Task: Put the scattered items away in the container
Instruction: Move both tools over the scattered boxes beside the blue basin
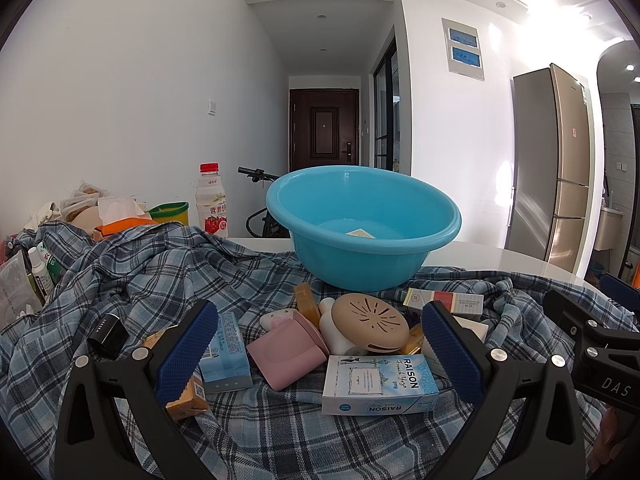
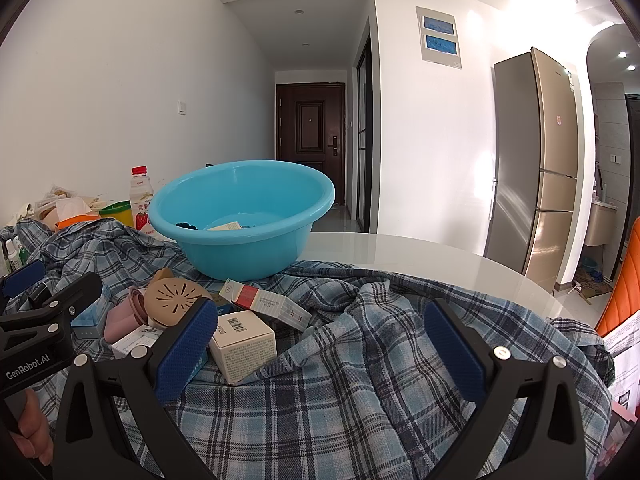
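Over the blue plaid cloth [image 1: 280, 432], the left gripper [image 1: 320, 356] hovers with its blue-padded jaws spread wide and empty, framing a pale blue RAISON carton [image 1: 378, 384] and a pink soft pouch [image 1: 286, 354]. The right gripper [image 2: 320, 354] is likewise wide open and empty, a cream barcoded box [image 2: 242, 346] just beside its left pad. The step looks like choosing a pick; the flat carton seems easiest, taken across its narrow sides. A tan vented round case [image 1: 370, 322] leans over neighbours and may slip. The round turquoise plastic basin [image 1: 362, 224] stands just behind the pile, with a few items already inside. A red-capped drink bottle [image 1: 211, 202] stands to its left.
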Motion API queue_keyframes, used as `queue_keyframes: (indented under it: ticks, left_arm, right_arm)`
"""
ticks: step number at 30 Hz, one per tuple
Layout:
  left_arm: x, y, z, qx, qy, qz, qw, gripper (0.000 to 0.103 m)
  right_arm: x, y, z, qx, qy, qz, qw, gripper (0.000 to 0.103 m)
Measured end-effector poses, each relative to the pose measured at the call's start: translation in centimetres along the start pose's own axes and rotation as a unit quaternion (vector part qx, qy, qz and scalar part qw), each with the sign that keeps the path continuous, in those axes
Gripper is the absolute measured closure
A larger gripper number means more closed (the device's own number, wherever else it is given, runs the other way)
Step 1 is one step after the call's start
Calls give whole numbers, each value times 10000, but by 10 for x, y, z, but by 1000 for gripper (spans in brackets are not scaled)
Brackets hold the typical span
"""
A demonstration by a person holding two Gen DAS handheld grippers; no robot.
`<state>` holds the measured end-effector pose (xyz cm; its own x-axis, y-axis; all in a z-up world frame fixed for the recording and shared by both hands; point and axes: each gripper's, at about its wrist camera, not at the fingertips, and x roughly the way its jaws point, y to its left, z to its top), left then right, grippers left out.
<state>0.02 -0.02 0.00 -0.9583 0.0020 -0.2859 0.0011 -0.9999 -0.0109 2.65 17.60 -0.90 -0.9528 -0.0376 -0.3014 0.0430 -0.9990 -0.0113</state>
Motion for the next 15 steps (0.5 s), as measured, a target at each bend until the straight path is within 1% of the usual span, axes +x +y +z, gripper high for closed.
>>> queue_keyframes:
  ticks: [15]
  left_arm:
    - [0, 0, 0, -1, 0, 1, 10000, 0]
  right_arm:
    - [-1, -1, -1, 1, 0, 1, 10000, 0]
